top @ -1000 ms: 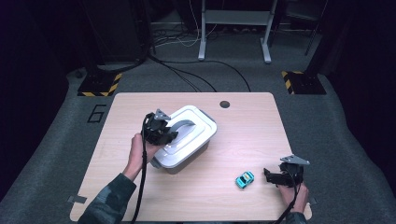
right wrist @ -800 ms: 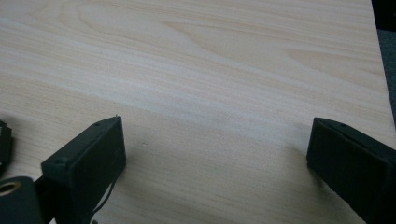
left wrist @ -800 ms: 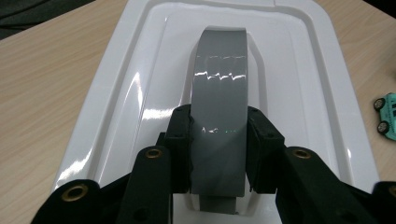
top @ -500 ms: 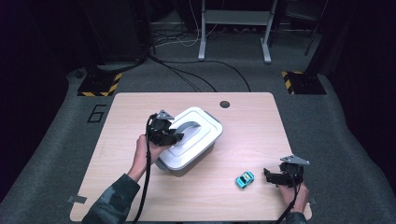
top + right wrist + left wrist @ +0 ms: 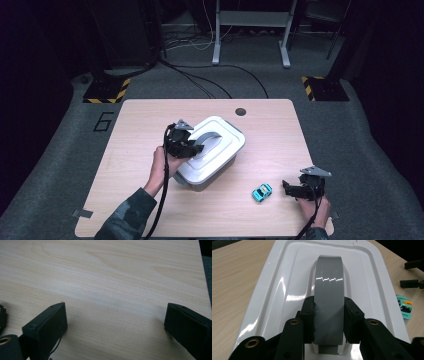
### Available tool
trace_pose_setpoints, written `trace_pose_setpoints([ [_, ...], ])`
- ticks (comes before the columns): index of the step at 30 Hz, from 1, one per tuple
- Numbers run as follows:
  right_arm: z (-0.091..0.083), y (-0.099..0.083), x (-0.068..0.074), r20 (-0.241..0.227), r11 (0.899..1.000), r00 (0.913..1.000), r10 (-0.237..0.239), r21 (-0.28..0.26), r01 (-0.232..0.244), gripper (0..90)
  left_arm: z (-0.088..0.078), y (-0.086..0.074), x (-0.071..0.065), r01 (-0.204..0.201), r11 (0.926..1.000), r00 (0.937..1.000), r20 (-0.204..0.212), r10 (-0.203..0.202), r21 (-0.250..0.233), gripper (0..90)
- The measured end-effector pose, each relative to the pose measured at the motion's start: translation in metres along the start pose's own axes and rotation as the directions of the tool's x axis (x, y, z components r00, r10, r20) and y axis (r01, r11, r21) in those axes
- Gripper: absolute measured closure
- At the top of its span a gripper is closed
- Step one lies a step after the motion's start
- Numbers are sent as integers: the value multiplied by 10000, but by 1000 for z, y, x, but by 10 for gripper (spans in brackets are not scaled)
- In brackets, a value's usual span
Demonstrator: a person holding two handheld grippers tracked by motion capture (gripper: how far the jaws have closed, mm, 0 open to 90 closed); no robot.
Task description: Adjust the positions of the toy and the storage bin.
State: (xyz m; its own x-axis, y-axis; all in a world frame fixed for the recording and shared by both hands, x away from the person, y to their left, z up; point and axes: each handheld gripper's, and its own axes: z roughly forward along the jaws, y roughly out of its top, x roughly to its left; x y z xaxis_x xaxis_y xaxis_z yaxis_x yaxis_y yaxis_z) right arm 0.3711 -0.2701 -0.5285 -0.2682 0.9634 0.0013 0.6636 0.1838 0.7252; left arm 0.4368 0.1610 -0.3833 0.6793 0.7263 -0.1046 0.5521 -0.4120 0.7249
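Since the earlier frames, the white lidded box (image 5: 210,152) has swung slightly, its far corner now turned more toward the table's right edge, while the right gripper (image 5: 290,189) has kept its place near the front right corner. Left gripper (image 5: 195,148) is clenched on the grey handle (image 5: 329,296) that arches over the box's lid, one pad pressing each side of the strap in the left gripper view. Right gripper stands released, jaws spread wide over bare wood with nothing between them. Box sits near the middle of the wooden table (image 5: 140,120), well clear of every edge, with open surface behind it and to its left. Small turquoise toy car (image 5: 261,192) lies between box and right gripper, just beside the gripper's tips and apart from the box. Right hand (image 5: 315,207) rests close to the table's front edge. Grey carpet surrounds the table; black cables (image 5: 210,82) cross the floor beyond it, and yellow-black striped bases (image 5: 105,90) flank the far corners.
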Motion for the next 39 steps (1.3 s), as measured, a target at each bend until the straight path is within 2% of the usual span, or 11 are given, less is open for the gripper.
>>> trace_pose_setpoints([
  [12,0,0,0,-4,10000,10000,-3,-2,3,40,9,3,-12,134,9995,9999,48,-133,-285,663],
  [14,0,0,0,-2,10000,10000,-3,-1,3,40,9,4,-14,-11,9998,10000,61,12,-180,661],
  [16,0,0,0,-3,10000,10000,-3,-2,3,40,10,5,-14,9,9998,10000,22,-8,-190,657],
  [20,0,0,0,-9,10000,10000,-1,-1,1,40,12,8,-13,-103,9999,9999,-11,103,4,563],
  [23,0,0,0,-11,10000,10000,6,-2,-6,40,11,13,-15,-293,9996,9995,-135,293,14,539],
  [25,0,0,0,-16,10000,10000,11,-4,-11,40,12,17,-19,-607,9981,9975,-361,609,48,526],
  [28,0,0,0,-5,10000,10000,-5,-1,5,40,13,22,-21,-809,9966,9958,-417,816,185,516],
  [31,0,0,0,-8,10000,10000,-7,-3,7,41,14,25,-22,-865,9961,9954,-398,871,173,531],
  [33,0,0,0,-4,10000,10000,-11,-11,11,42,14,26,-22,-945,9955,9941,-524,950,114,556],
  [36,0,0,0,-18,10000,10000,-16,-13,16,43,13,26,-21,-991,9951,9934,-580,992,55,650],
  [39,0,0,0,6,10000,10000,-10,-7,10,49,13,26,-20,-1008,9949,9938,-475,1010,58,660],
])
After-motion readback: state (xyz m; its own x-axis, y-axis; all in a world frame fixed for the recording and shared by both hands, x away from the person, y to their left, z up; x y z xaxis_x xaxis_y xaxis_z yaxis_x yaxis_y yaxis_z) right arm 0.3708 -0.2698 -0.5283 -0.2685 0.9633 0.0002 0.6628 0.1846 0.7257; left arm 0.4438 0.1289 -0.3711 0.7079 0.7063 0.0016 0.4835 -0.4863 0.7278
